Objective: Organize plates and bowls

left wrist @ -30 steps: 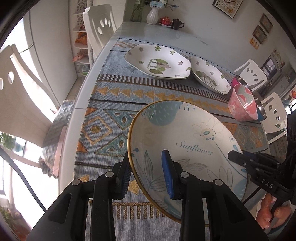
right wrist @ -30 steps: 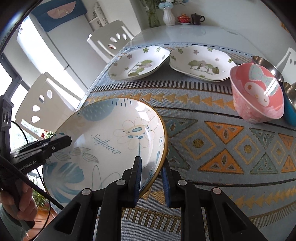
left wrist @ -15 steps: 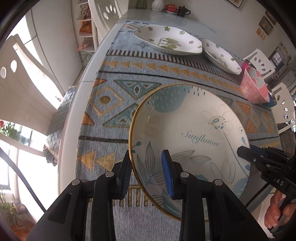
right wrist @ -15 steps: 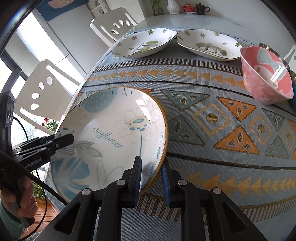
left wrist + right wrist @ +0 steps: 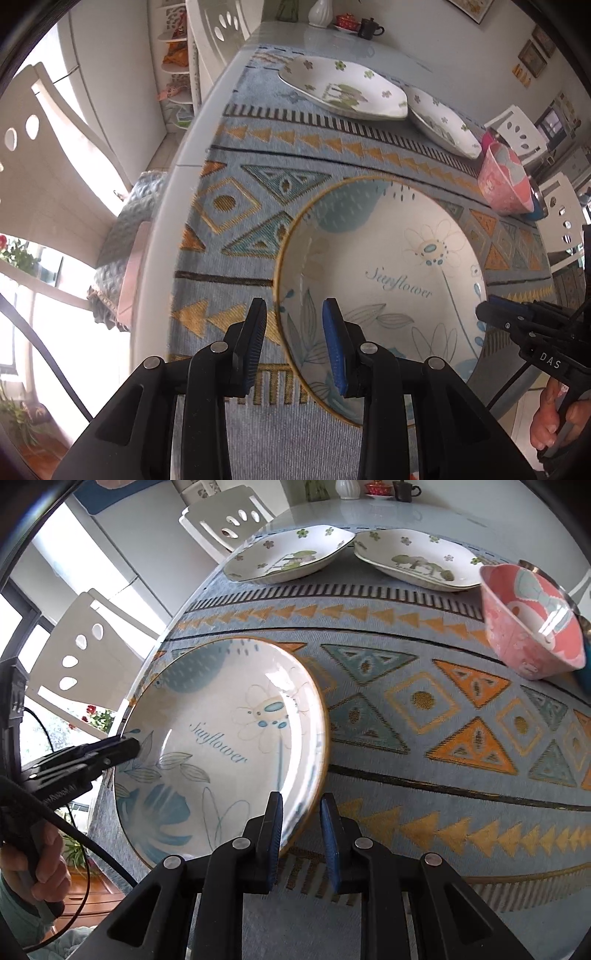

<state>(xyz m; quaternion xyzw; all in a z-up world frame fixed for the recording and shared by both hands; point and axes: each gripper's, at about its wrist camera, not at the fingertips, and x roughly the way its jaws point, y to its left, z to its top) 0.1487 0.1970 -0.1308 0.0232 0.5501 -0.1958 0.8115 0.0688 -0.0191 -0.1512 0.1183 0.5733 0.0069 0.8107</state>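
Observation:
A round "Sunflower" plate (image 5: pixel 388 280) with a gold rim lies low over the patterned cloth near the table's front edge; it also shows in the right wrist view (image 5: pixel 221 738). My left gripper (image 5: pixel 293 343) straddles its left rim with jaws parted. My right gripper (image 5: pixel 301 834) straddles its right rim, jaws slightly parted around the edge. Two white flowered plates (image 5: pixel 288 554) (image 5: pixel 417 559) sit side by side at the back. A pink bowl (image 5: pixel 532 624) stands at the right.
A patterned blue and orange cloth (image 5: pixel 424 716) covers the table. White chairs (image 5: pixel 48 177) stand along the left side. A vase (image 5: pixel 319 13), a red pot and a dark cup (image 5: pixel 369 27) stand at the far end. A metal bowl rim (image 5: pixel 546 579) shows behind the pink bowl.
The Sunflower plate has come down from a raised, tilted hold to near the cloth. Both grippers' jaws have widened around its rim.

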